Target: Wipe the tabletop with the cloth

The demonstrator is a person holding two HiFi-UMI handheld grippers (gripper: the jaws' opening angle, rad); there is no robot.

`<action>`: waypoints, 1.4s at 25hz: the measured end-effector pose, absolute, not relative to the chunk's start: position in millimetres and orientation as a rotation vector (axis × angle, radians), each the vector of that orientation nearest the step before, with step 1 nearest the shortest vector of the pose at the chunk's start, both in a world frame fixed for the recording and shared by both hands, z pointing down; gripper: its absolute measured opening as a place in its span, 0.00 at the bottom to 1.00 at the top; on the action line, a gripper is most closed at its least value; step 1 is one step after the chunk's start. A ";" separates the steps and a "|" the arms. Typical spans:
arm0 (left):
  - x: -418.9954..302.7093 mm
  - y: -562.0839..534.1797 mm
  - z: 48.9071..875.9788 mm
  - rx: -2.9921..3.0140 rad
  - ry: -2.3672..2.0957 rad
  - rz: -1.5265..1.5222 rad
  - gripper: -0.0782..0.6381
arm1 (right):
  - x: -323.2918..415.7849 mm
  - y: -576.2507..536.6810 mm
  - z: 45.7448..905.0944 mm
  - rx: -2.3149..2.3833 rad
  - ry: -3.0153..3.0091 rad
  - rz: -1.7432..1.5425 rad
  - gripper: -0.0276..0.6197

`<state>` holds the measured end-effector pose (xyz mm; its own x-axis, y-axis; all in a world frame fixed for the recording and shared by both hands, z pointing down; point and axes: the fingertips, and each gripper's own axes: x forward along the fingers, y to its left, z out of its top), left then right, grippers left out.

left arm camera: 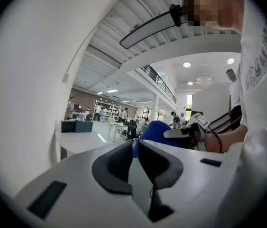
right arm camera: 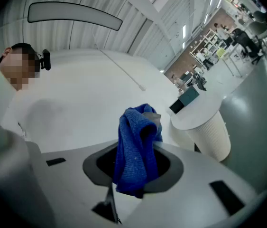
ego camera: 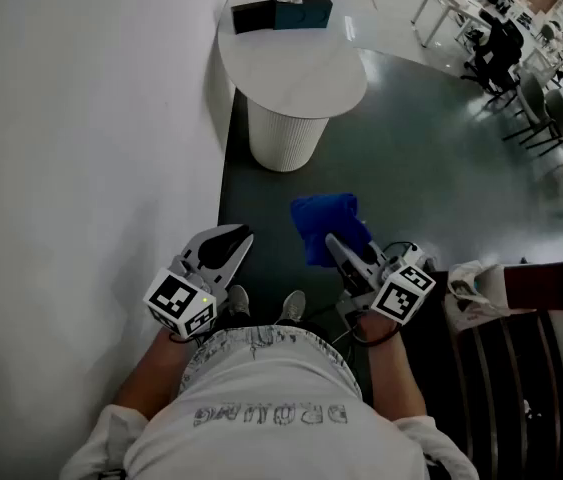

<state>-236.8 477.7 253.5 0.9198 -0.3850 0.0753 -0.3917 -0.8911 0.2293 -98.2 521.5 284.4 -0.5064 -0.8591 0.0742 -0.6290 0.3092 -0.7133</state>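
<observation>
The right gripper (ego camera: pixel 336 243) has its jaws clamped on a bunched blue cloth (ego camera: pixel 326 223), which stands up out of them and hangs in the air over the dark floor (ego camera: pixel 431 168), well short of the round white surface (ego camera: pixel 291 73). The left gripper (ego camera: pixel 239 238) is held just beside the white wall (ego camera: pixel 81 168), its jaws brought together with nothing between them. A black box (ego camera: pixel 253 16) and a teal box (ego camera: pixel 301 12) stand touching each other at the far edge of the surface, which sits against the wall.
</observation>
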 end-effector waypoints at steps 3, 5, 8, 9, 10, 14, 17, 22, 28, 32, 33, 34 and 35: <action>-235.7 476.3 250.8 2.843 -0.583 0.037 0.18 | -99.1 519.8 281.8 -1.332 2.265 -1.003 0.21; -234.7 476.5 250.8 2.845 -0.581 0.033 0.18 | -98.7 519.8 282.8 -1.333 2.267 -1.003 0.21; -232.9 477.8 252.6 2.849 -0.578 0.035 0.18 | -97.5 520.3 284.2 -1.335 2.268 -0.999 0.21; -232.5 478.3 253.2 2.851 -0.578 0.037 0.18 | -97.1 520.2 284.3 -1.337 2.267 -0.994 0.21; -232.3 478.6 253.7 2.852 -0.579 0.040 0.18 | -96.9 520.0 284.3 -1.338 2.266 -0.990 0.22; -232.4 479.6 254.1 2.853 -0.580 0.041 0.18 | -97.4 520.2 283.8 -1.336 2.267 -0.985 0.21; -231.6 479.8 254.8 2.852 -0.583 0.041 0.18 | -97.1 520.6 285.3 -1.335 2.270 -0.991 0.21; -229.6 480.6 259.4 2.852 -0.590 0.046 0.18 | -95.9 521.3 290.3 -1.328 2.272 -0.996 0.21; -220.6 501.6 254.0 2.858 -0.606 0.054 0.18 | -87.7 540.6 286.2 -1.304 2.277 -0.993 0.21; -208.9 510.6 250.0 2.860 -0.626 0.062 0.19 | -76.2 549.1 284.6 -1.286 2.287 -0.998 0.21; -204.8 512.8 250.7 2.860 -0.634 0.066 0.19 | -71.8 551.3 285.4 -1.281 2.291 -0.999 0.21; -199.6 515.1 251.8 2.861 -0.641 0.067 0.18 | -66.3 553.8 286.3 -1.277 2.295 -1.001 0.21; -193.8 517.4 252.9 2.861 -0.649 0.068 0.18 | -59.8 556.4 287.1 -1.273 2.300 -1.002 0.21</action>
